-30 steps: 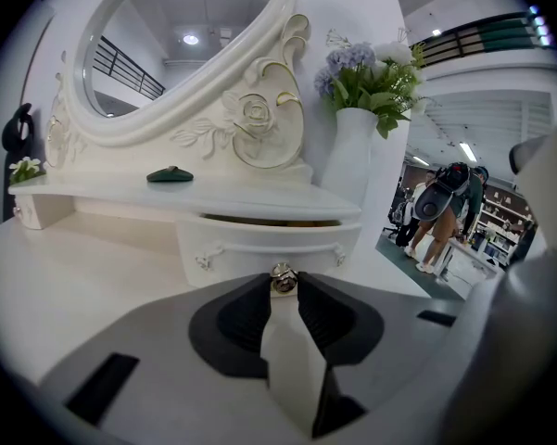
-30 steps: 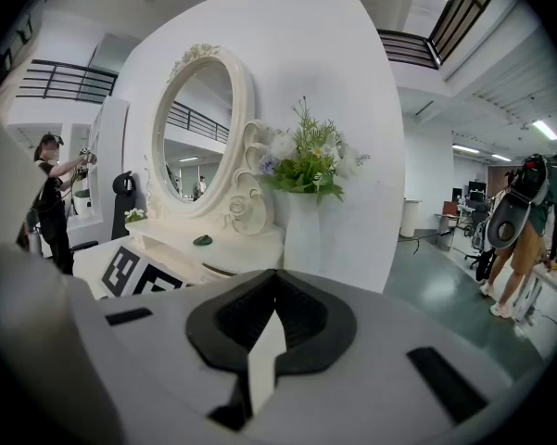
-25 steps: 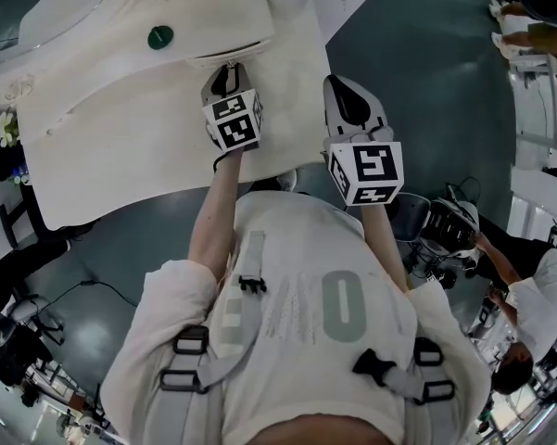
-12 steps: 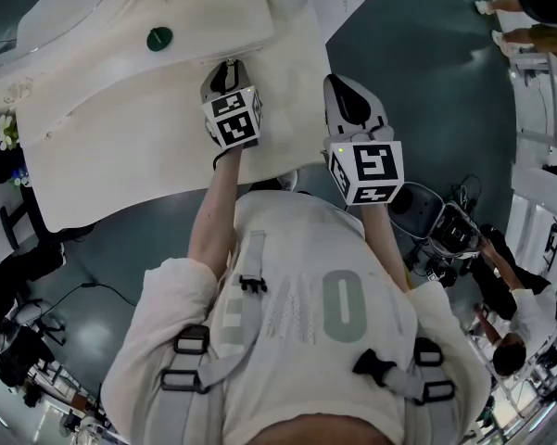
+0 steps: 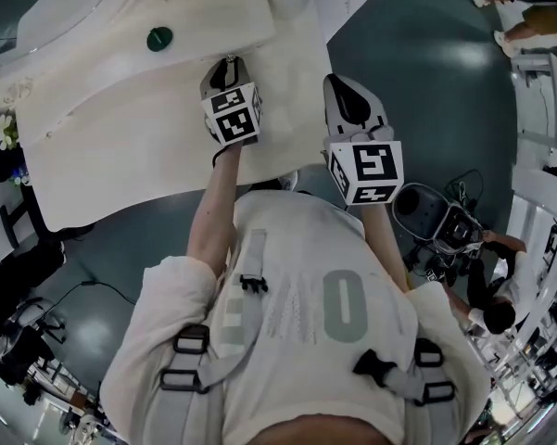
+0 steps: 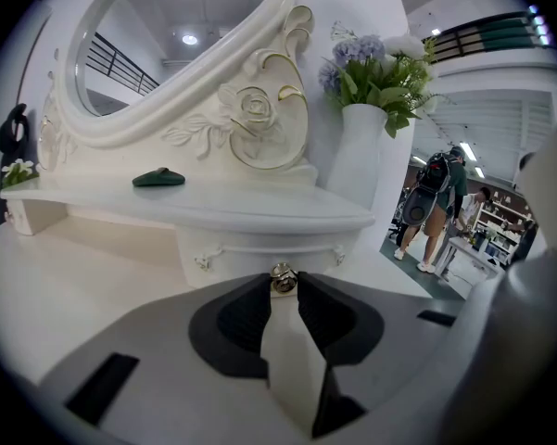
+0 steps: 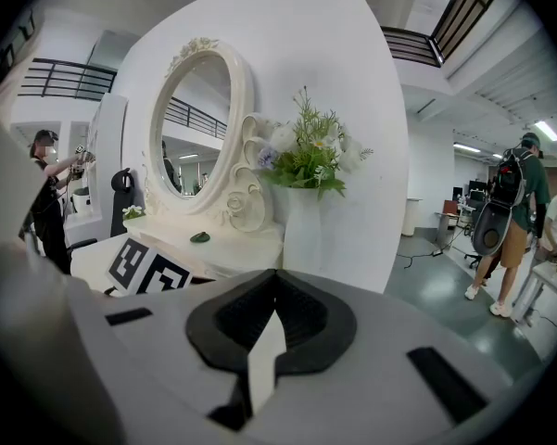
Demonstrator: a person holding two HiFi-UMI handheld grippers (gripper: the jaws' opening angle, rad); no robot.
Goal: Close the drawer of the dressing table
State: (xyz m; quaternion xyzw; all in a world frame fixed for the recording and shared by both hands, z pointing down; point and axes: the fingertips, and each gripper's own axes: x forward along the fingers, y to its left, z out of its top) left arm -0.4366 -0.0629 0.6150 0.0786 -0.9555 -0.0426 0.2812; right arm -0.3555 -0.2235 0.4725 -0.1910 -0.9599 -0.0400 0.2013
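Note:
The white dressing table (image 5: 120, 146) has a small curved drawer (image 6: 259, 248) under its raised shelf (image 6: 195, 207). The drawer front sits just beneath the shelf's edge. Its round metal knob (image 6: 281, 278) is pinched between the tips of my left gripper (image 6: 282, 281), which is shut on it. In the head view the left gripper (image 5: 227, 65) reaches the shelf's front edge, and the knob is hidden there. My right gripper (image 5: 343, 86) hovers off the table's right end, shut and empty. Its tips meet in the right gripper view (image 7: 276, 274).
A dark green object (image 5: 159, 37) lies on the shelf. An oval mirror (image 6: 167, 35) in a carved frame rises behind it. A white vase of flowers (image 6: 361, 156) stands at the shelf's right end. People (image 7: 514, 221) and equipment (image 5: 440, 221) are on the floor to the right.
My left gripper has edged slightly toward the mirror with the knob still in its tips. The right gripper has not moved. People in the background have shifted.

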